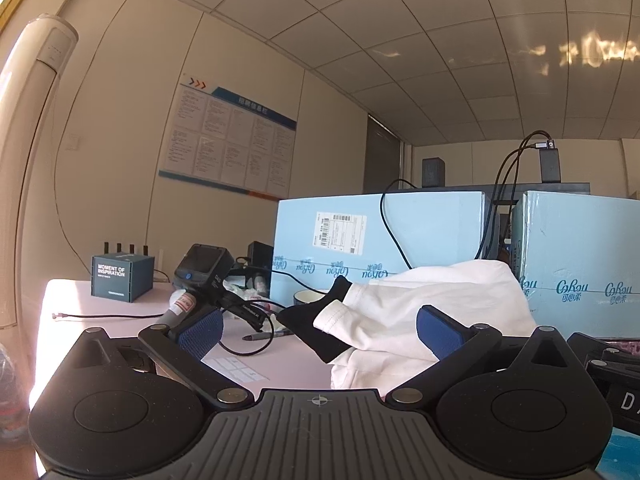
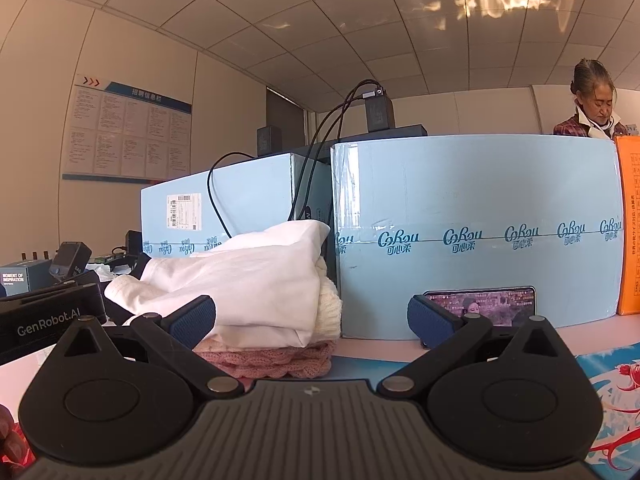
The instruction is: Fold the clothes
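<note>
A white garment [image 2: 256, 280] lies heaped on the table against the blue boxes [image 2: 472, 232]; only the right wrist view shows the pink knit [image 2: 276, 360] beneath it and a phone [image 2: 492, 306] leaning on a box. Only the left wrist view shows its black sleeve [image 1: 316, 322]. Left gripper [image 1: 318, 330] and right gripper [image 2: 312, 318] both gape wide, holding nothing.

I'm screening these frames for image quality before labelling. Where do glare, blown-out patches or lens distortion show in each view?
Left wrist view: sunlight blows out the table's left edge, bright reflections streak the ceiling, and the fisheye bows the wall poster. Right wrist view: the same reflections streak the ceiling, the blue cartons bulge with lens curvature, and the white garment stays evenly lit and sharp.
</note>
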Action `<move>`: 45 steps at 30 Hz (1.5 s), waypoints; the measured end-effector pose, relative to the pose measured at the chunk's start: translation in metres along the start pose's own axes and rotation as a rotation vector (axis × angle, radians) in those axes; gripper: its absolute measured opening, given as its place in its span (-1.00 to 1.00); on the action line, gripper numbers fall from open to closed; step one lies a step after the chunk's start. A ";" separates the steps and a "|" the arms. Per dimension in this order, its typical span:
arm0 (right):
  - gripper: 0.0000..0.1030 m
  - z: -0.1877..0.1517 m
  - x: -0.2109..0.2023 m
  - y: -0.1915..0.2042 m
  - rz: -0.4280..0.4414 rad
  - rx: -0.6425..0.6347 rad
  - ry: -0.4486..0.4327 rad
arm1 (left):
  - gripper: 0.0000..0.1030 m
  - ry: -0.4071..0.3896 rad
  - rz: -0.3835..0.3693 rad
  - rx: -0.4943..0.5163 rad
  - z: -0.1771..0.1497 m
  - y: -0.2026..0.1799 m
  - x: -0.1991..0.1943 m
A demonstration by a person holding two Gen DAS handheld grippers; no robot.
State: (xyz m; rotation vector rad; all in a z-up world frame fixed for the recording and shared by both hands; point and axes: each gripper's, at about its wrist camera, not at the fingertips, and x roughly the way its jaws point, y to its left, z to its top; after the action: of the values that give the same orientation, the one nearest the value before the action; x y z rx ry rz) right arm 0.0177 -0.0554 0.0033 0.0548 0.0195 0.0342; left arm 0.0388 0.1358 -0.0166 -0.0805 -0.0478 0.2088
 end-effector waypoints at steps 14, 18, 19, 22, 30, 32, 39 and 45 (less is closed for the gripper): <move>1.00 0.000 0.001 -0.001 0.017 0.017 0.009 | 1.00 -0.014 -0.048 0.011 0.000 -0.003 -0.004; 1.00 0.000 0.001 -0.002 0.017 0.019 0.010 | 1.00 -0.011 -0.046 0.017 0.000 -0.004 -0.005; 1.00 0.000 0.001 -0.002 0.018 0.019 0.011 | 1.00 -0.011 -0.045 0.017 0.000 -0.004 -0.005; 1.00 0.000 0.001 -0.002 0.018 0.018 0.012 | 1.00 -0.012 -0.043 0.018 0.000 -0.004 -0.005; 1.00 -0.001 0.001 -0.002 0.017 0.018 0.013 | 1.00 -0.010 -0.044 0.017 0.000 -0.004 -0.005; 1.00 -0.001 0.001 -0.002 0.017 0.017 0.014 | 1.00 -0.011 -0.043 0.016 0.001 -0.004 -0.005; 1.00 -0.001 0.000 -0.002 0.018 0.019 0.015 | 1.00 -0.011 -0.044 0.016 0.001 -0.004 -0.006; 1.00 -0.001 0.001 -0.002 0.018 0.018 0.017 | 1.00 -0.012 -0.044 0.015 0.001 -0.004 -0.006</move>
State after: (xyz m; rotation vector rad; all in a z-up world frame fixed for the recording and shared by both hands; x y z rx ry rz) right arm 0.0185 -0.0574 0.0021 0.0731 0.0361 0.0520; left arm 0.0332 0.1311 -0.0155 -0.0634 -0.0601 0.1660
